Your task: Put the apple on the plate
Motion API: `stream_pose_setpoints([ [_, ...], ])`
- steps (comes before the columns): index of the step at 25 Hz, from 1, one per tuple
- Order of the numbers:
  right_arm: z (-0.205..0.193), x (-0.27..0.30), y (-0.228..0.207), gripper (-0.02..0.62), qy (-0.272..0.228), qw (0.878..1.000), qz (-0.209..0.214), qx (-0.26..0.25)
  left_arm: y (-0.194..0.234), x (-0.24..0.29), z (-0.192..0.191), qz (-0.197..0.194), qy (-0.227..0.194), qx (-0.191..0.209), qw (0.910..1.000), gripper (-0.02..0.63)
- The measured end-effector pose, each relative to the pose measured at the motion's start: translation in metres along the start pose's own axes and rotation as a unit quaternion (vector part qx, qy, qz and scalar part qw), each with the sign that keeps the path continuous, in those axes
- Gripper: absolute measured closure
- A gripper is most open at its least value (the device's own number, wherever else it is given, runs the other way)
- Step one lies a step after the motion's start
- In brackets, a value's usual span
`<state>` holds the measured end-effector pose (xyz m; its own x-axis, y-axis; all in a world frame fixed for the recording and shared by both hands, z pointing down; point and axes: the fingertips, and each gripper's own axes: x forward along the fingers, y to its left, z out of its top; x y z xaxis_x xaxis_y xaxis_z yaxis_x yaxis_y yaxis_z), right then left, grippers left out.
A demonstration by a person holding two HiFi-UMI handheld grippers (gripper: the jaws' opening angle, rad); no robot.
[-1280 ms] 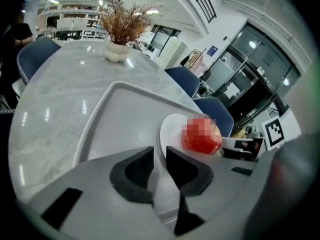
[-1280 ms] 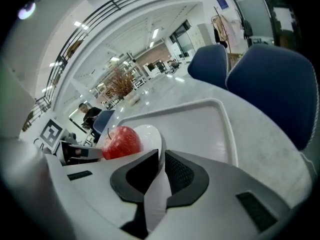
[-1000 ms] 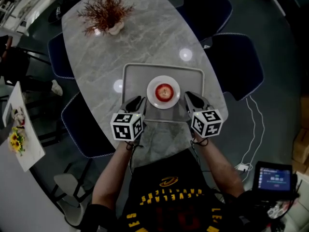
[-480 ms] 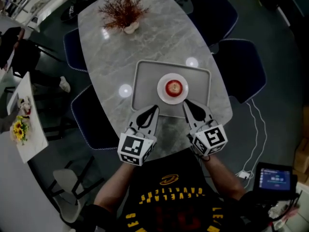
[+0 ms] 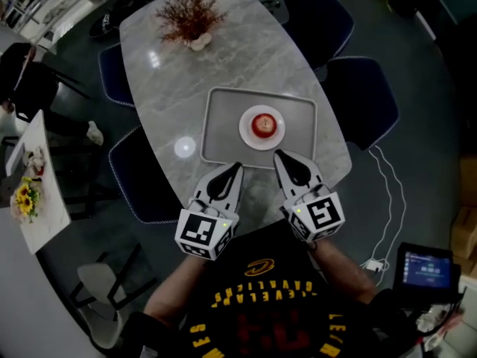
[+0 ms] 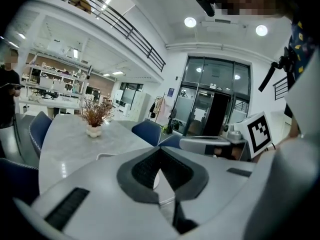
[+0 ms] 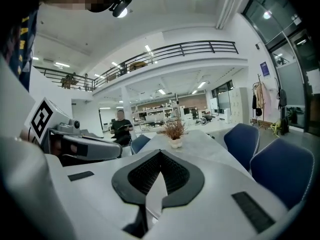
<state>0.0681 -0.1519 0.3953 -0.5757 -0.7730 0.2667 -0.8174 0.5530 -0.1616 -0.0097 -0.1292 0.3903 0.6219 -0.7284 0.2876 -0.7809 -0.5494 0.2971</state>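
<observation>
A red apple (image 5: 263, 124) sits on a small white plate (image 5: 248, 131) in the middle of a grey tray (image 5: 220, 129) on the marble table (image 5: 223, 58). My left gripper (image 5: 234, 168) hovers at the tray's near edge, left of the plate, jaws shut and empty. My right gripper (image 5: 280, 156) hangs beside it, just short of the plate, also shut on nothing. In the left gripper view the jaws (image 6: 160, 152) meet in a point; the right gripper view shows the same (image 7: 160, 157). Neither touches the apple.
A dried plant in a white pot (image 5: 188, 15) stands at the table's far end. Dark blue chairs (image 5: 358, 99) ring the table. A side table with flowers (image 5: 26, 200) is at the left, a tablet (image 5: 425, 267) at lower right. A person (image 7: 121, 126) stands far off.
Both grippers have lifted and drawn back from the tray's near corners toward my body. The apple, plate and tray have stayed put.
</observation>
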Motion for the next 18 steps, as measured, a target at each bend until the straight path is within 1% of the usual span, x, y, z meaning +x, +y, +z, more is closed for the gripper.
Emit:
stream_pose_setpoints([
  [5,0.021,-0.013,0.025,0.589,-0.039,0.999,0.011,-0.009,-0.012,-0.016,0.023,-0.003,-0.025,0.019,0.9995,0.604],
  [10,0.033,-0.023,0.041,0.589,-0.057,0.998,0.006,-0.029,-0.024,-0.029,0.029,-0.019,-0.039,0.025,0.9987,0.604],
  [12,0.036,-0.032,0.058,0.589,-0.060,0.998,-0.001,-0.036,-0.026,-0.046,0.030,-0.021,-0.043,0.027,0.9985,0.604],
  [15,0.036,-0.044,0.082,0.589,-0.063,0.997,-0.008,-0.047,-0.031,-0.072,0.024,-0.038,-0.057,0.034,0.9971,0.604],
  [18,0.035,-0.044,0.080,0.589,-0.053,0.997,-0.015,-0.052,-0.033,-0.071,0.025,-0.043,-0.064,0.041,0.9962,0.604],
])
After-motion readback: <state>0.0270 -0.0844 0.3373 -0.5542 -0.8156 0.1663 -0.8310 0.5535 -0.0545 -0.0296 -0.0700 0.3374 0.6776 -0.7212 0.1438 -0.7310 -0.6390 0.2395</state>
